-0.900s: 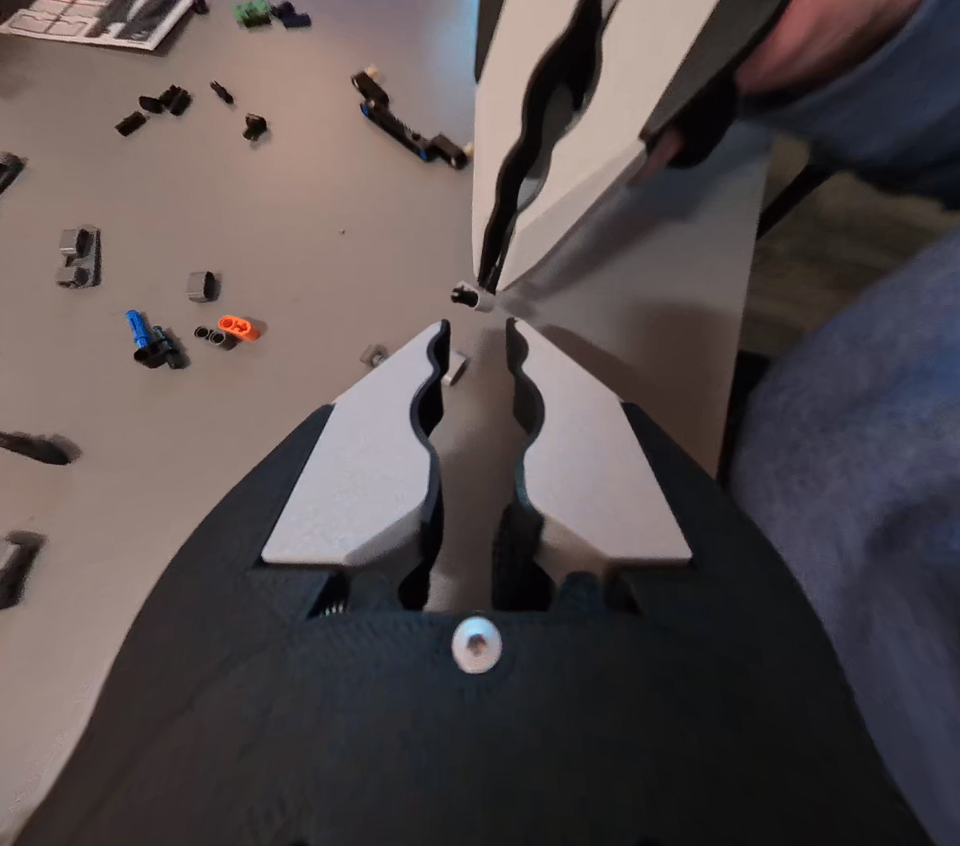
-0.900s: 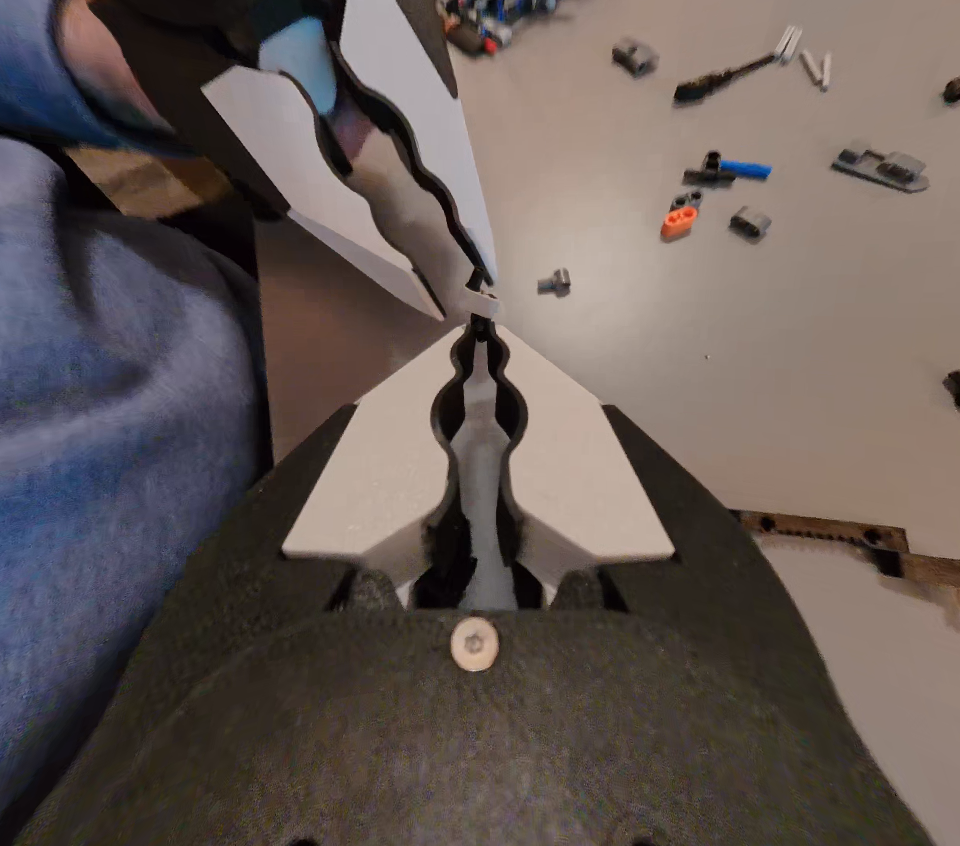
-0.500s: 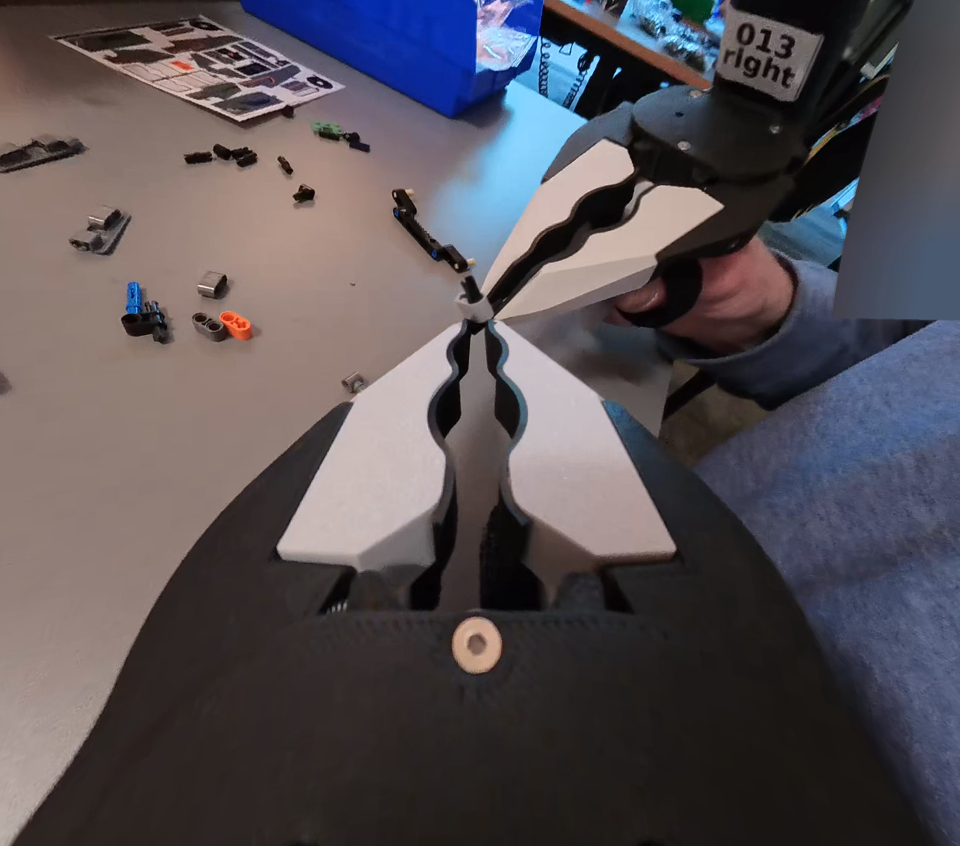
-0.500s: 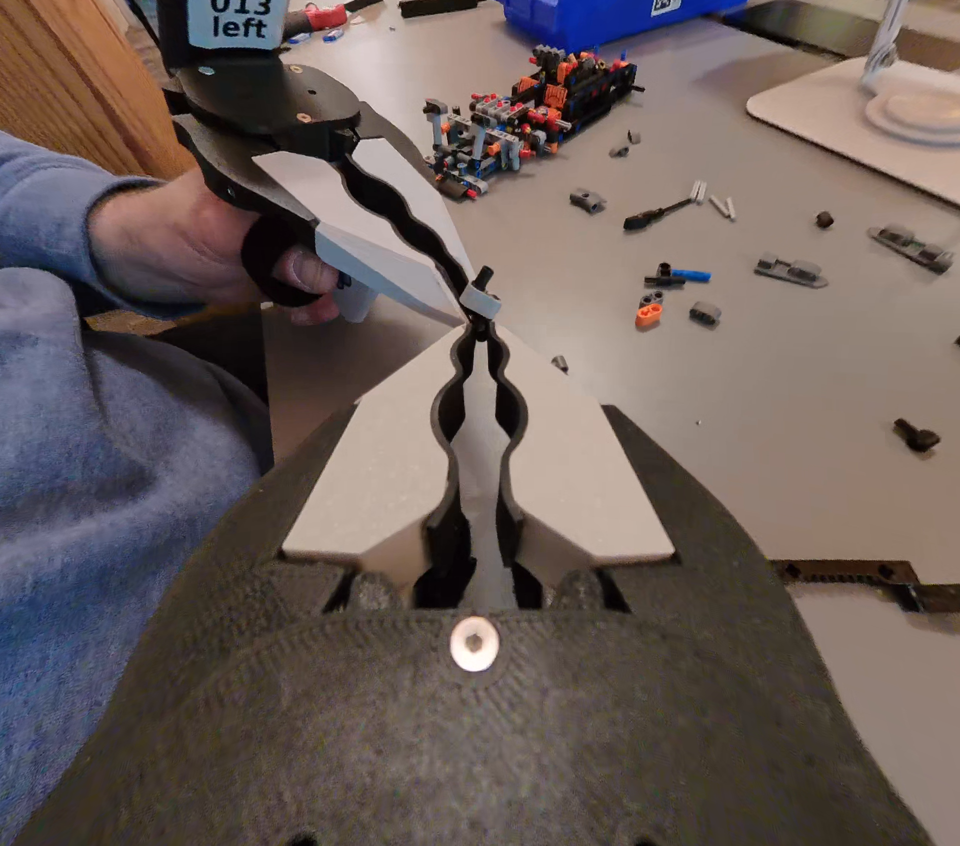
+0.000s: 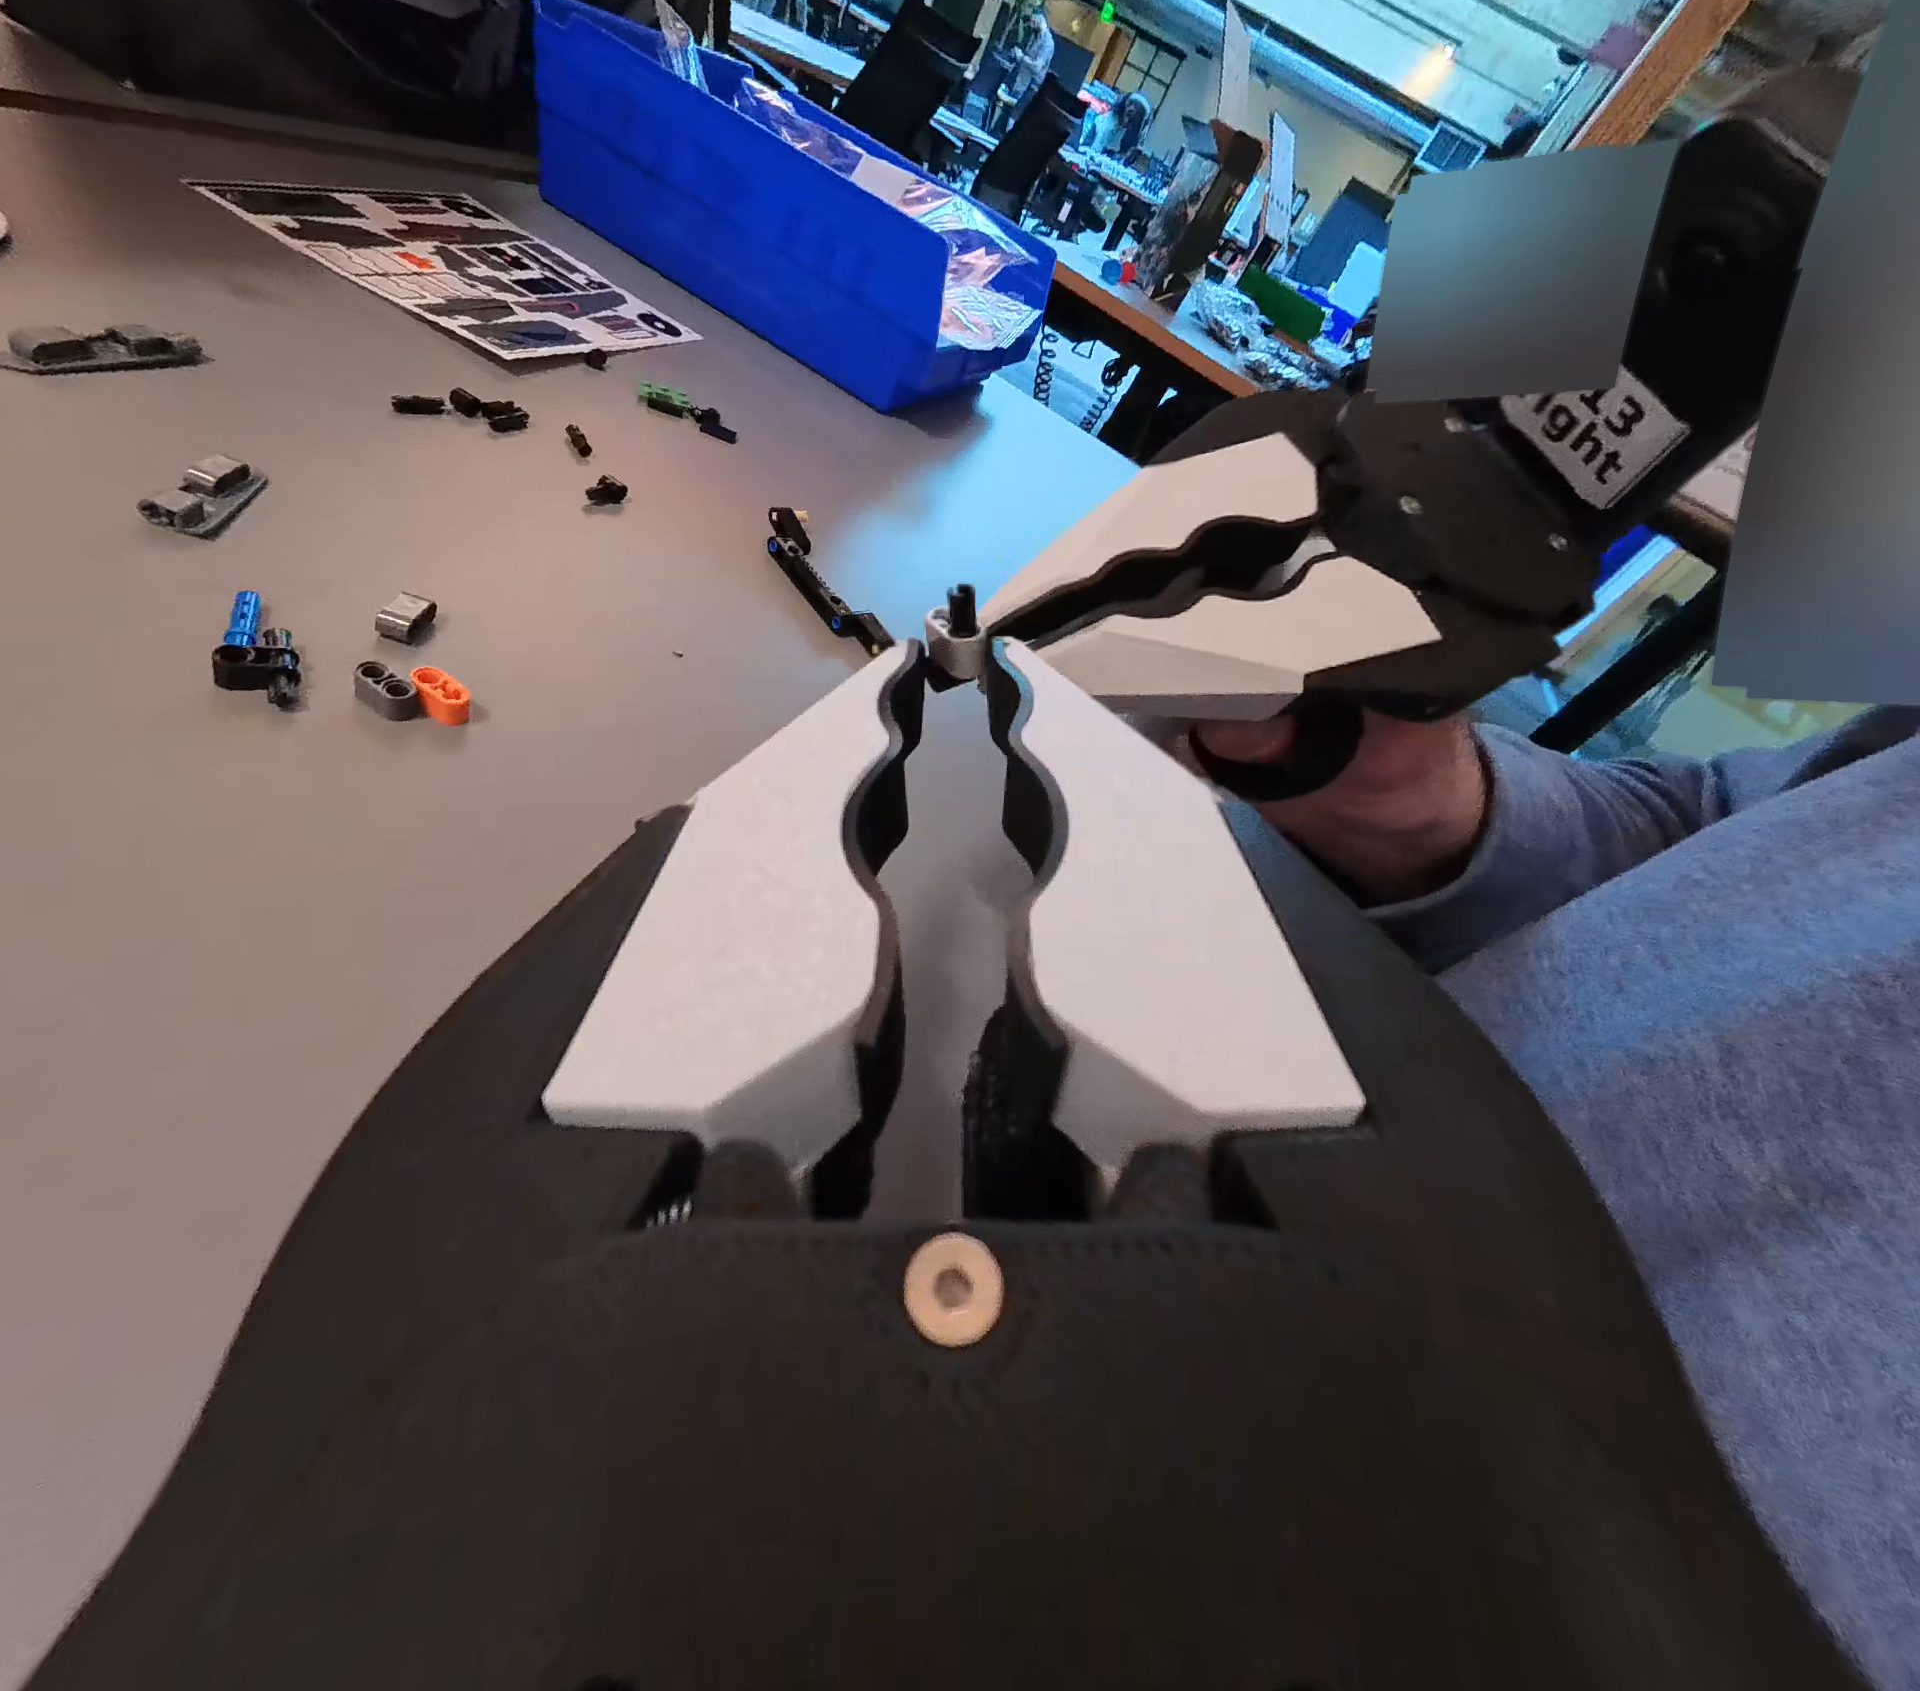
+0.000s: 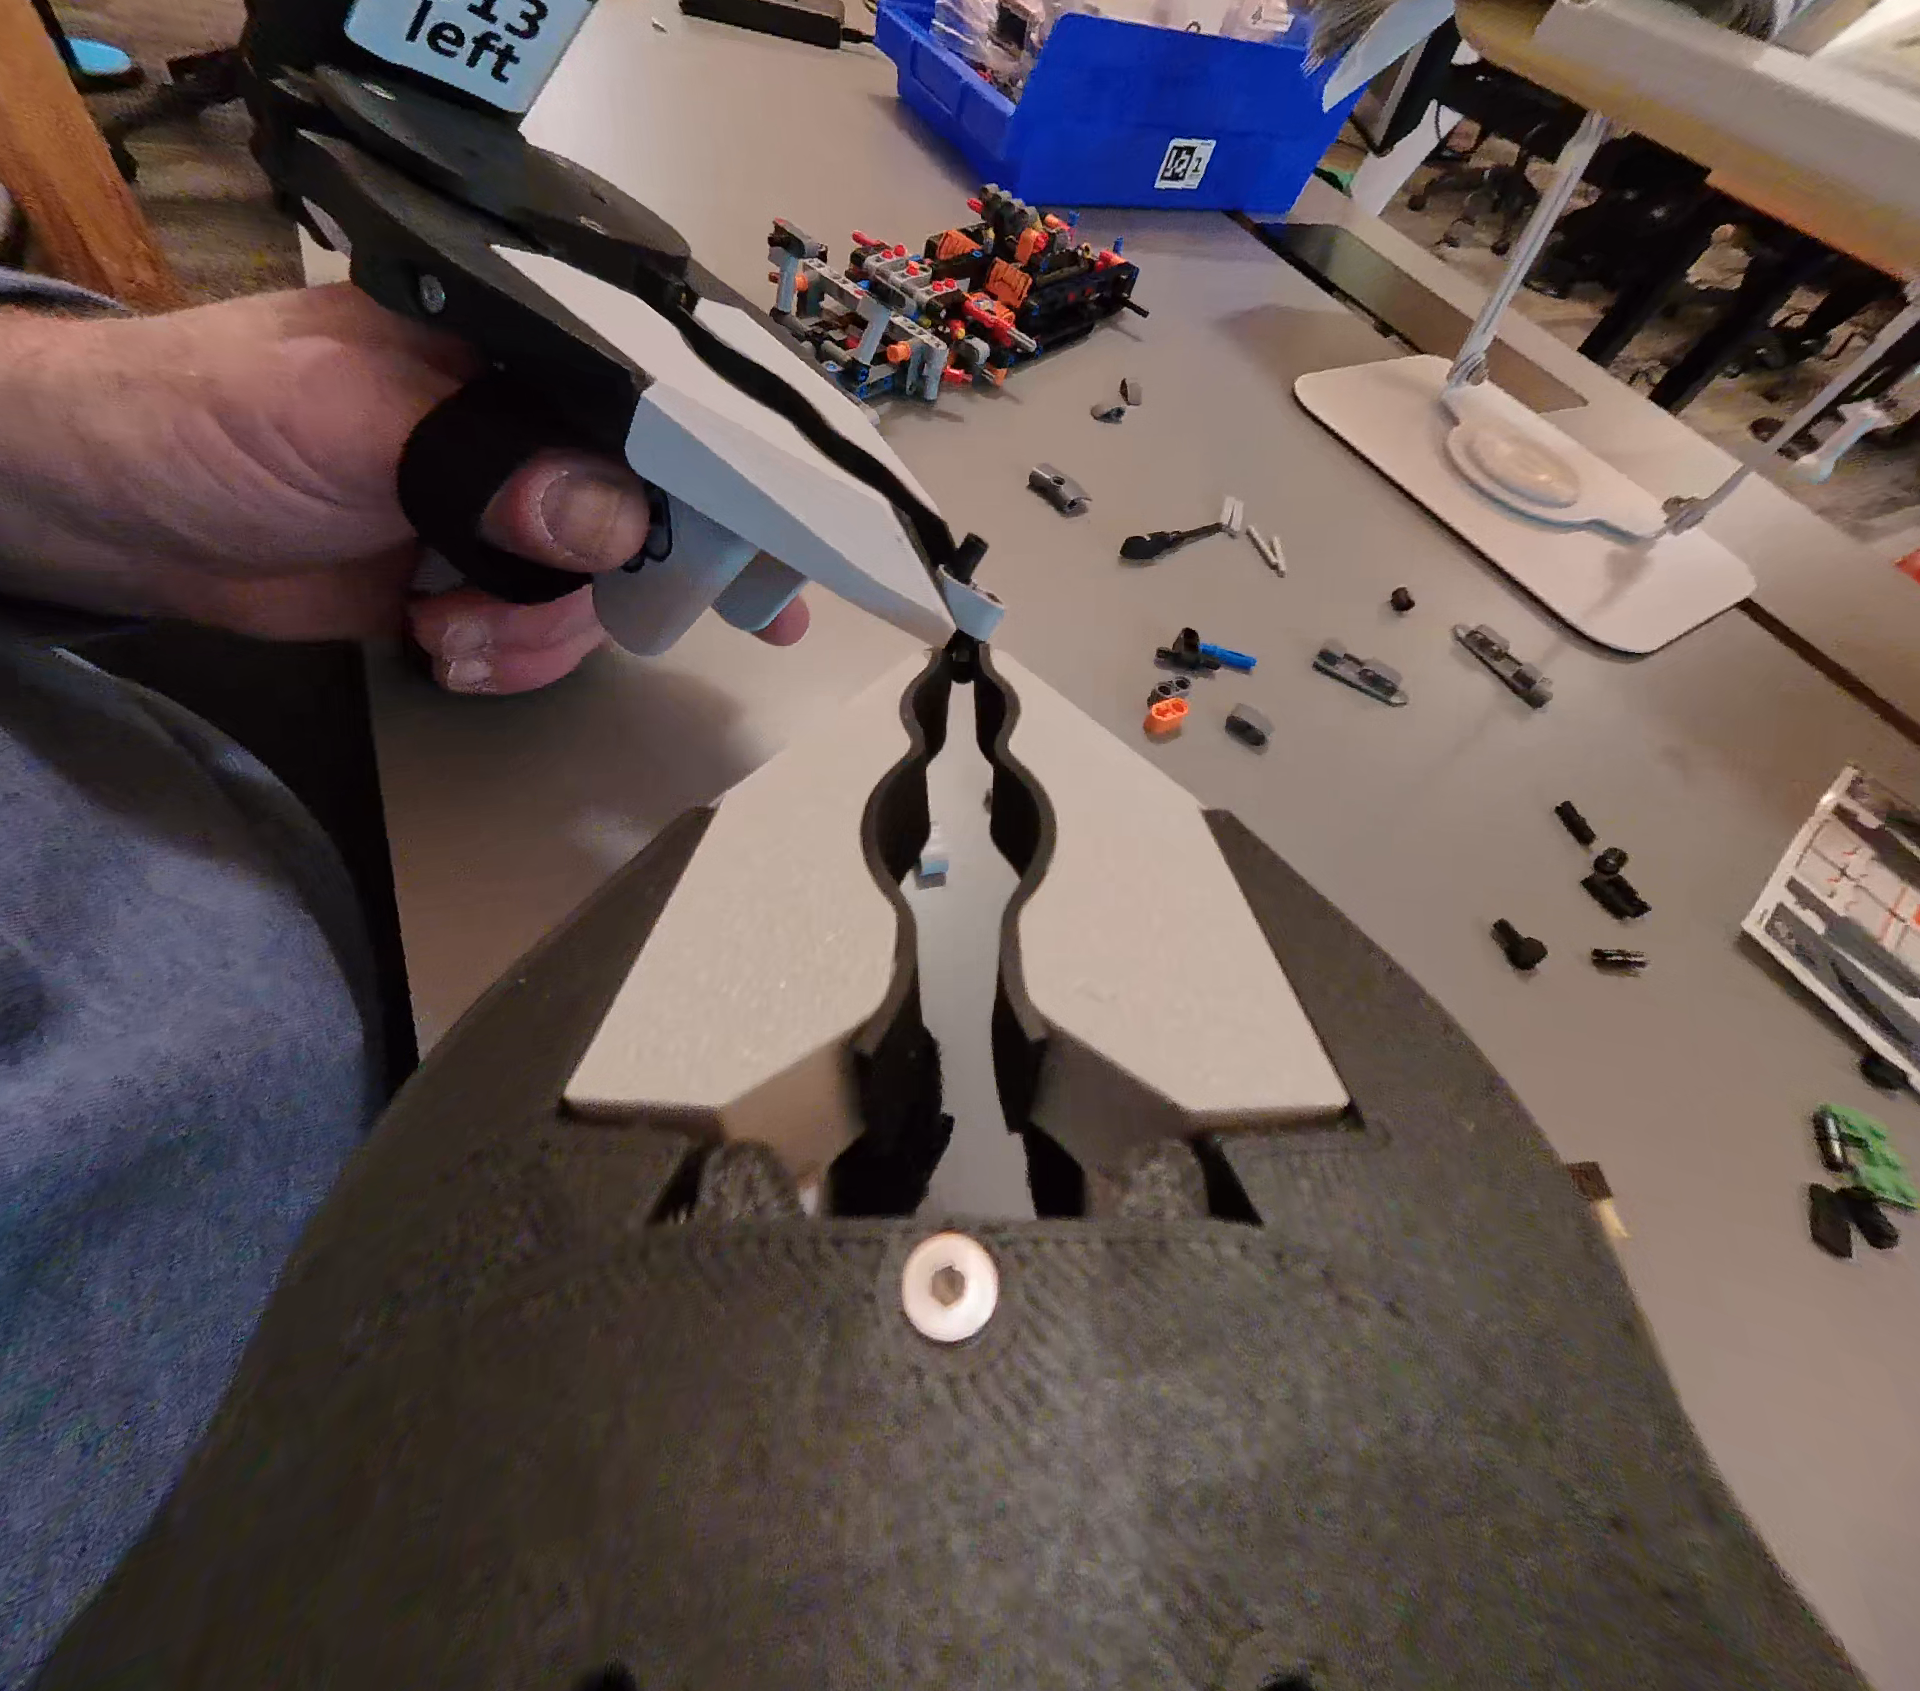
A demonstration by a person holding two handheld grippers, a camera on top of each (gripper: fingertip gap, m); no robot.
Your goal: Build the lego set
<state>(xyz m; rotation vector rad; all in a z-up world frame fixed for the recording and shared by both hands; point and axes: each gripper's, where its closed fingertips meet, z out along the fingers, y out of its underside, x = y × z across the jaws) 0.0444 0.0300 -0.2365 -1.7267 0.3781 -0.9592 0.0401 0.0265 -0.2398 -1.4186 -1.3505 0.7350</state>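
A small light grey connector (image 5: 951, 642) with a black pin (image 5: 961, 602) standing through it is held in the air off the near table edge. My left gripper (image 5: 954, 662) is shut on the connector. It also shows in the right wrist view (image 6: 961, 597), coming in from the upper left in a hand, with the connector (image 6: 982, 602) at its tips. My right gripper (image 6: 961, 670) is shut on the pin's lower black end (image 6: 962, 662), just under the connector. In the left wrist view the right gripper (image 5: 987, 621) comes in from the right, tips against the connector.
A part-built orange, black and grey model (image 6: 956, 301) stands on the grey table (image 5: 520, 810) before a blue bin (image 6: 1122, 83). Loose pieces, one orange (image 5: 445, 694), a sticker sheet (image 5: 447, 270) and a white stand base (image 6: 1527, 498) lie around. Blue-clad legs sit close below.
My left gripper closed on the connector that the right gripper held out. Both grippers tilted up from looking down at the table to a level view, staying tip to tip.
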